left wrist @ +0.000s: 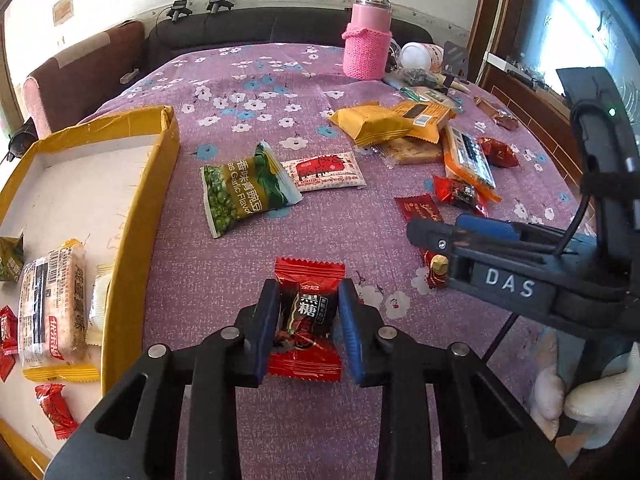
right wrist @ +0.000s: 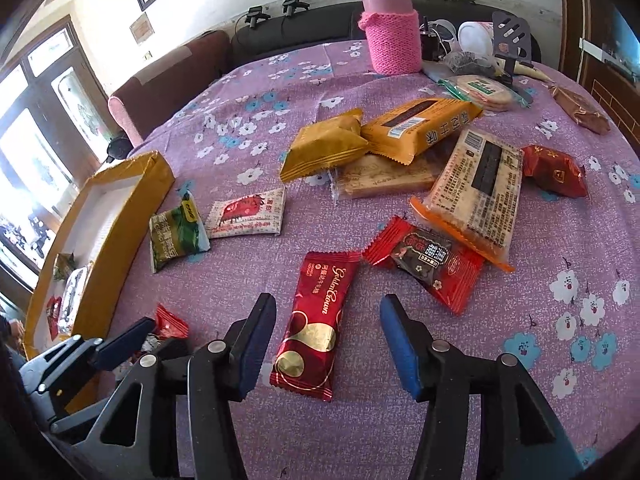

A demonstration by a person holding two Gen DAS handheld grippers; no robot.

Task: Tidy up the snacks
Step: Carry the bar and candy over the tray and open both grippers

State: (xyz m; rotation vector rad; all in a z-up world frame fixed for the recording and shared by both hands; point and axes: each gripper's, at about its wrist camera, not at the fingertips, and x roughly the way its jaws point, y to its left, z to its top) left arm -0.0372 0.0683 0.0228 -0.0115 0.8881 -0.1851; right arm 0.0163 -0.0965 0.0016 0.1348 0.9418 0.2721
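Left gripper (left wrist: 306, 314) clamps a red brown-sugar candy (left wrist: 307, 300) beside the yellow box (left wrist: 132, 216) of snacks; right gripper (right wrist: 328, 346) gapes, empty, straddling a Golden Crown bar (right wrist: 316, 324)

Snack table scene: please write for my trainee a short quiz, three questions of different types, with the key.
1. True or false: the left gripper is shut on the red brown-sugar candy.
2. Which snack lies between the open fingers of the right gripper? A) green pea packet B) Golden Crown bar C) pink bottle
3. Fill in: the yellow tray stands at the ____ side of the table in both views.

Key: 1 true; 2 B, the Golden Crown bar; 3 left.
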